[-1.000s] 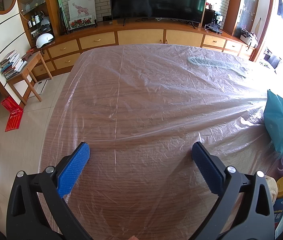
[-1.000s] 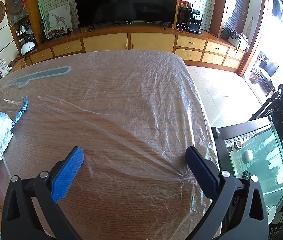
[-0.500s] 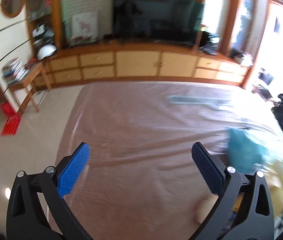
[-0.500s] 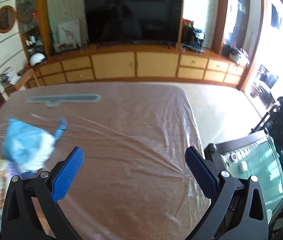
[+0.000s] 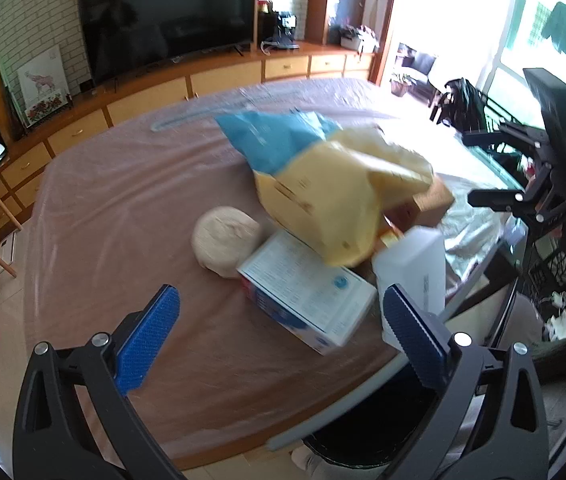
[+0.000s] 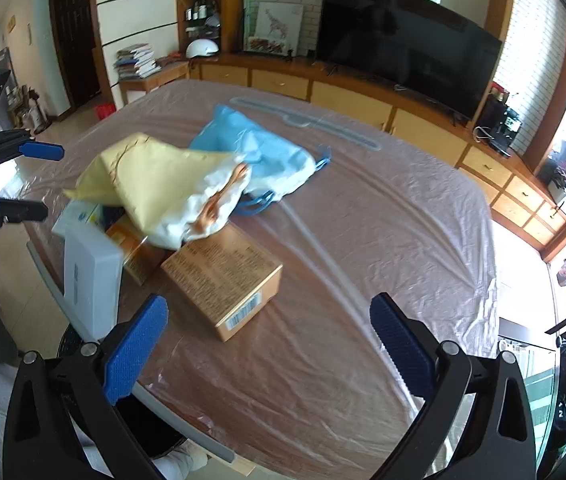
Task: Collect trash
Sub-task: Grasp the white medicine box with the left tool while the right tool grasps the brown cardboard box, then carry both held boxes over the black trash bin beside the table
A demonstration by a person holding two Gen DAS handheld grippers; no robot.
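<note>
Left gripper (image 5: pixel 279 332) and right gripper (image 6: pixel 269 338): jaws spread wide, nothing held. Trash is piled near the table (image 6: pixel 383 240) edge: yellow bag (image 5: pixel 343 192) over blue bag (image 5: pixel 279 136), white-blue carton (image 5: pixel 307 292), brown box (image 6: pixel 223 276), white container (image 6: pixel 91 276), beige lump (image 5: pixel 225 240).

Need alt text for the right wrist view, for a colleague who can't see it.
Open right gripper hovers over a plastic-covered table, facing a brown cardboard box, a yellow bag and a blue bag. Left gripper shows at far left.
</note>
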